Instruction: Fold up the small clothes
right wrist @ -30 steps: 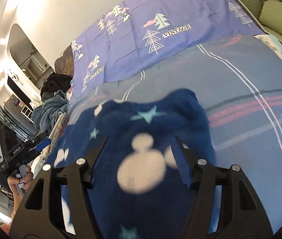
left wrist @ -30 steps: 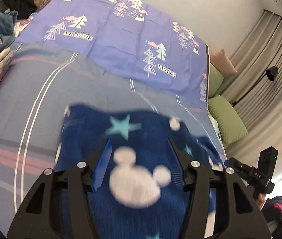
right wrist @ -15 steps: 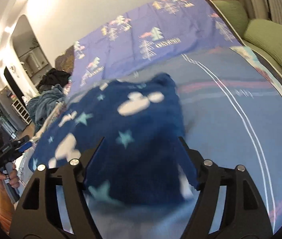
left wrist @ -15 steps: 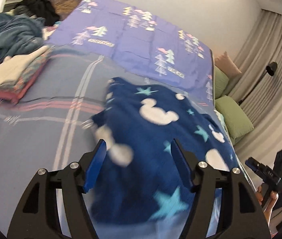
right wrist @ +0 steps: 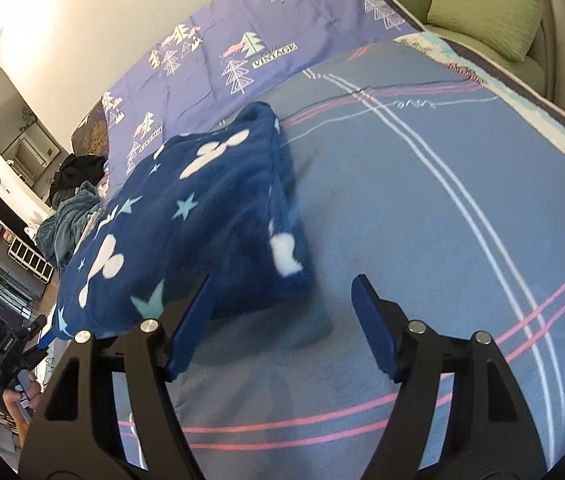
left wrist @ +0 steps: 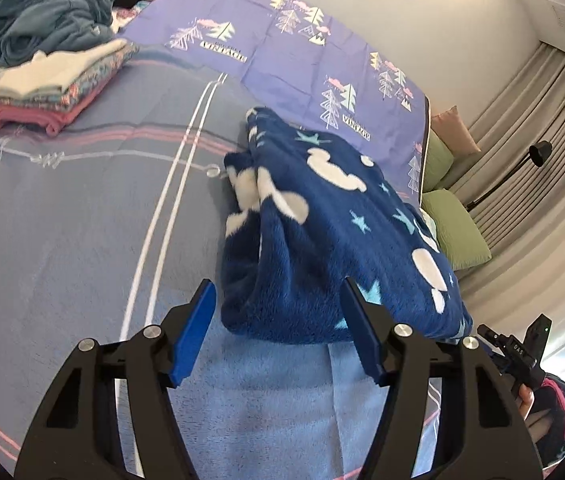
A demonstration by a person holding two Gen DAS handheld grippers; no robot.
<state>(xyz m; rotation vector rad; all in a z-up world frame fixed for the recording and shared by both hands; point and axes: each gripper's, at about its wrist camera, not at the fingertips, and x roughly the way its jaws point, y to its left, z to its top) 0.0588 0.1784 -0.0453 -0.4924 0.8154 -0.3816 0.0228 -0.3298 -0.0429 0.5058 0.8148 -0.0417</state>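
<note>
A dark blue fleece garment (left wrist: 322, 240) with white mouse heads and teal stars lies folded in a thick bundle on the blue-grey bedspread (left wrist: 82, 220). My left gripper (left wrist: 278, 312) is open and empty, just short of the bundle's near end. In the right wrist view the same garment (right wrist: 186, 232) lies to the left. My right gripper (right wrist: 282, 304) is open and empty, at its near right corner, not touching it.
A stack of folded clothes (left wrist: 42, 88) and a heap of teal and black clothing (left wrist: 42, 24) lie at the far left. A purple tree-print sheet (left wrist: 282, 48) covers the head of the bed. Green cushions (right wrist: 482, 4) line the right side.
Both grippers have let go of the blue garment and pulled back from it. The garment has dropped onto the bed in a folded bundle.
</note>
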